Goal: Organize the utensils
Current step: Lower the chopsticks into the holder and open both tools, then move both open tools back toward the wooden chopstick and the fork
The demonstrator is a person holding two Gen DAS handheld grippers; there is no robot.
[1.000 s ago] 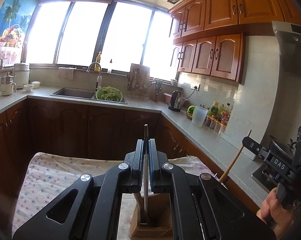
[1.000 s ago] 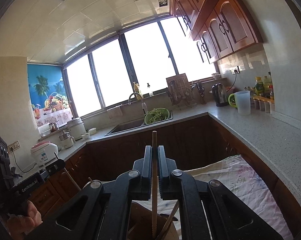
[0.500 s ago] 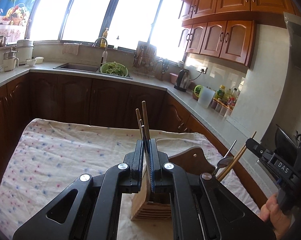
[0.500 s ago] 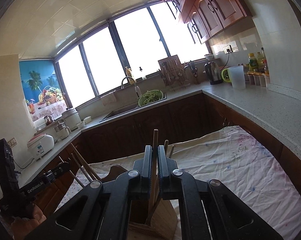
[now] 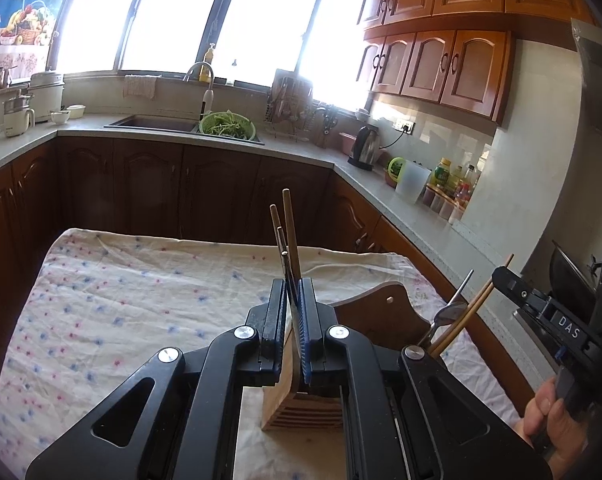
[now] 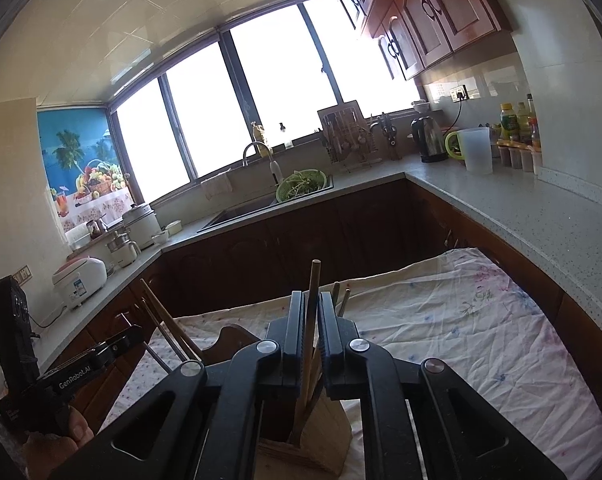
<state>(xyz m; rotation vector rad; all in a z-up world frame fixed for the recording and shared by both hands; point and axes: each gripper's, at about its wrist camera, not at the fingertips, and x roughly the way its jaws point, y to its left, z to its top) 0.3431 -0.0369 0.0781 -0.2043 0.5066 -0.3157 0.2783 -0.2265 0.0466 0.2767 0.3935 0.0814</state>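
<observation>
A light wooden utensil holder [image 5: 301, 408] [image 6: 321, 432] stands on the flowered tablecloth [image 5: 121, 300]. My left gripper [image 5: 292, 284] hovers over it. Its jaws are opening slightly, and a thin metal utensil handle [image 5: 282, 240] stands loose between them beside two upright chopsticks [image 5: 288, 216]. My right gripper [image 6: 310, 296] is also over the holder, jaws opening. A wooden chopstick [image 6: 313, 280] rises between them, with a gap on its right side. A spoon [image 5: 447, 314] leans by the right gripper [image 5: 501, 276] in the left wrist view. The left gripper [image 6: 133, 334] shows at lower left in the right wrist view.
A dark wooden board with a hole [image 5: 381, 304] [image 6: 229, 340] stands behind the holder. Brown cabinets and a grey counter [image 6: 541, 216] wrap around the table. On the counter are a sink, a green colander [image 5: 227, 126], a kettle [image 5: 367, 148] and bottles. A hand [image 5: 553, 420] holds each gripper.
Both grippers have come down toward the holder, so the utensils now stand in it. Both pairs of jaws have parted a little, the right pair more.
</observation>
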